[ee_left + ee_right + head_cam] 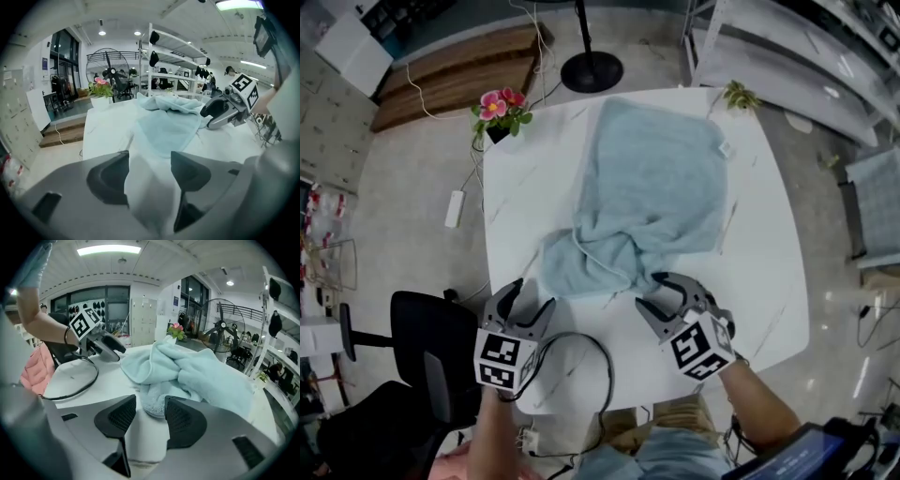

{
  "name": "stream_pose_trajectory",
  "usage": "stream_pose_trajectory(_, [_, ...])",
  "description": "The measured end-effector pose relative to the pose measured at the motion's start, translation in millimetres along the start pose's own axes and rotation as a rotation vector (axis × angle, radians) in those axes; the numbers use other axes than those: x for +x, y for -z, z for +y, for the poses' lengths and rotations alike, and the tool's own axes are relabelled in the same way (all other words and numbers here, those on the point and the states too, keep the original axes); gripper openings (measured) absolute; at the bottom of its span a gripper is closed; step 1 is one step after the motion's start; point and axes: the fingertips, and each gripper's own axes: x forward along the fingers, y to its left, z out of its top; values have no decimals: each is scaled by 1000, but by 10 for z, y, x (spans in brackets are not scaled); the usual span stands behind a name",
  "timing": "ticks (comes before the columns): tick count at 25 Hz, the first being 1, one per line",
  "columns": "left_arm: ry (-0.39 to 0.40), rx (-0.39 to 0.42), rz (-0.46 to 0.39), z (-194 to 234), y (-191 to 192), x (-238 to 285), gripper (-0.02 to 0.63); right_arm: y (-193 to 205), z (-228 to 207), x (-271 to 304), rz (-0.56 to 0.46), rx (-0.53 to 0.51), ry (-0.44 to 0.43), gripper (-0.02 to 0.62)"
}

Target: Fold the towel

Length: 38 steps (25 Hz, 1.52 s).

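Fold not begun: towel awaits grasp

Crumpled blue towel lies on the tabletop. Left hand-held gripper, seven o'clock, open and empty. Right hand-held gripper, five o'clock, open around the near edge. Next, probably: pinch both near corners.

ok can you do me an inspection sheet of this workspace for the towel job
surface: white table with rounded corners
job's things: light blue towel, spread flat on the far side, near edge bunched and rumpled, not folded yet
clutter: pink potted flowers at the far left corner; small green plant at the far right corner
grippers: left tongs open over bare table, nothing between them; right tongs open, the towel's bunched edge at their tips, not clamped
cables: black cable looped on the table's near edge
surroundings: black chair, fan stand, white shelving, power strip on the floor
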Motion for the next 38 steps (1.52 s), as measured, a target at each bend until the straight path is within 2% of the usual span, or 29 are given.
stream_pose_trajectory(2, [17,19,9,16,-4,32,282,56,29,81,31,-19,-10,206])
stream_pose_trajectory(5, [17,8,-30,24,-87,-14,281,26,58,138,37,-18,-38,179])
stream_pose_trajectory(7, [20,-7,-61,-22,-132,-77,279,36,100,131,44,-27,-45,128])
stream_pose_trajectory(8, [24,-11,-74,-58,-150,-113,279,57,116,116,52,-38,-36,72])
stream_pose_trajectory(9, [29,-15,-88,-96,-168,-155,278,83,128,94,60,-48,-26,52])
stream_pose_trajectory(12, [45,-25,-134,-219,-221,-316,275,149,174,-32,80,-61,-10,48])
stream_pose_trajectory(15, [75,-2,-159,-430,-225,-445,270,242,263,-249,85,-74,-9,48])
stream_pose_trajectory(21, [170,50,-159,-1093,-145,-430,272,529,327,-816,94,-83,6,49])
stream_pose_trajectory(24, [220,73,-130,-1469,-91,-412,276,724,355,-1091,101,-89,14,51])
stream_pose_trajectory(28, [263,143,-115,-1979,29,-425,292,998,396,-1435,107,-101,16,55])
stream_pose_trajectory(35, [265,213,-136,-2503,195,-392,296,1177,428,-1763,72,-51,37,61])
stream_pose_trajectory(38, [248,275,-113,-2649,221,-304,296,1149,440,-1804,52,-41,31,61])
